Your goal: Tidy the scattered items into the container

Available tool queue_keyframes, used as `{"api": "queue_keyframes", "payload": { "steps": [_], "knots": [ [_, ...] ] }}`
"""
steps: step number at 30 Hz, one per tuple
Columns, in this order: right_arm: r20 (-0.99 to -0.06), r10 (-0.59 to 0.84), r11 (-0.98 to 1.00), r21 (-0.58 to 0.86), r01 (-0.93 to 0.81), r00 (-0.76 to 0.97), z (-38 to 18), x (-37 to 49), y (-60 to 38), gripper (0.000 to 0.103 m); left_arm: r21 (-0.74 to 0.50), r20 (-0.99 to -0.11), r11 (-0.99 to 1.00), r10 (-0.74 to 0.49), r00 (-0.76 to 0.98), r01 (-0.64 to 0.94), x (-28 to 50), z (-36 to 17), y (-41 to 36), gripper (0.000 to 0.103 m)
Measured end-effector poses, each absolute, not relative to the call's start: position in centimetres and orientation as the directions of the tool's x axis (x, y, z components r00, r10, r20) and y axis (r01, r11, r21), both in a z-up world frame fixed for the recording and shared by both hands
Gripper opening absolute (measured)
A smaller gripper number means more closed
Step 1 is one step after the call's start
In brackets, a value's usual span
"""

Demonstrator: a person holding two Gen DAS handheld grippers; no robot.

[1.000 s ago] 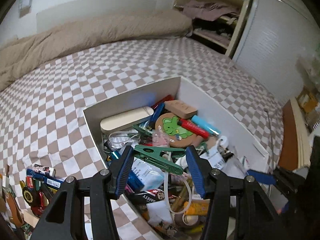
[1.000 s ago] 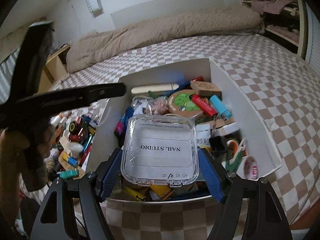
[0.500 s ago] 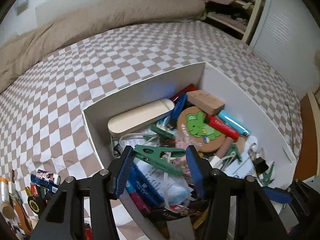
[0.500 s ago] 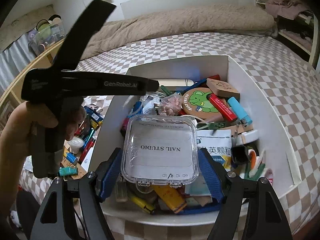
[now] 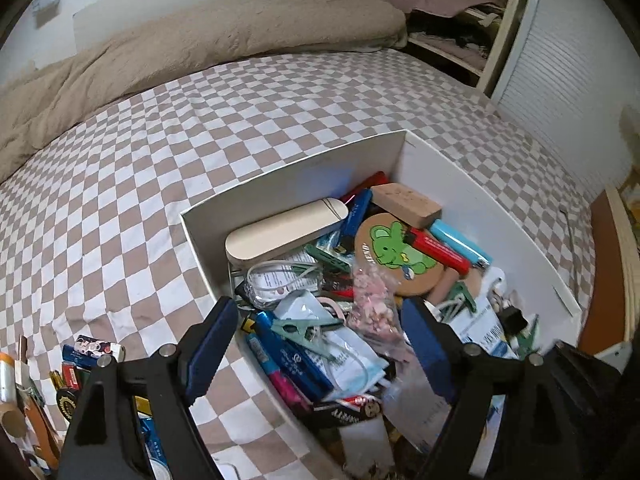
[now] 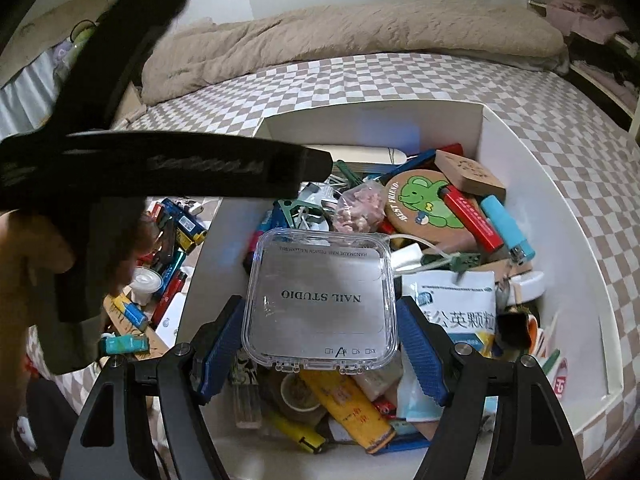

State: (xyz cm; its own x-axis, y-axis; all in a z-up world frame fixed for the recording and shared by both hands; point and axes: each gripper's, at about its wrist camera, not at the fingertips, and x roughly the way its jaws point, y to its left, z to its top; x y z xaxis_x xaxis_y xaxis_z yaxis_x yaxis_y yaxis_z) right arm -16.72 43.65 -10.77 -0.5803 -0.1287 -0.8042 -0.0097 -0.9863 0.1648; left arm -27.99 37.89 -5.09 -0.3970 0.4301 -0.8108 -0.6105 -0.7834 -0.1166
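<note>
Right gripper pinching the clear nail case flat over the white box, ready for lowering in; left gripper opening with nothing pressed, green clothespin lying loose below; more scattered items waiting at nine o'clock

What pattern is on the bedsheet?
Tan-and-white checks on the bedsheet, best in the left wrist view.
</note>
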Motion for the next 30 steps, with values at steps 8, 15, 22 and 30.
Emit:
{"api": "queue_keyframes", "payload": {
  "steps": [8,15,22,30],
  "knots": [
    [-0.834,-0.103,-0.993,0.116,0.011,-0.542,-11.7,-18.8,42.4,0.076,-0.068,-0.79,-0.762,0.435,-0.432,-0.644,-26.3,-4.0,35.6,0.092],
    [-0.846,-0.106,-0.994,0.102,0.037,-0.522,-11.7,-19.9,41.4,0.076,-0.091,-0.764,-0.774,0.458,-0.454,-0.627,-25.9,-3.1,33.6,0.097],
    [-0.833,-0.074,-0.997,0.075,0.02,-0.549,-10.7,-19.2,41.1,0.098,-0.109,-0.754,-0.783,0.467,-0.462,-0.613,-25.3,-2.7,32.1,0.102],
    [-0.824,-0.068,-0.996,0.087,-0.007,-0.563,-10.0,-17.8,41.3,0.098,-0.106,-0.75,-0.788,0.463,-0.471,-0.606,-24.3,-2.3,30.9,0.102]
  ]
}}
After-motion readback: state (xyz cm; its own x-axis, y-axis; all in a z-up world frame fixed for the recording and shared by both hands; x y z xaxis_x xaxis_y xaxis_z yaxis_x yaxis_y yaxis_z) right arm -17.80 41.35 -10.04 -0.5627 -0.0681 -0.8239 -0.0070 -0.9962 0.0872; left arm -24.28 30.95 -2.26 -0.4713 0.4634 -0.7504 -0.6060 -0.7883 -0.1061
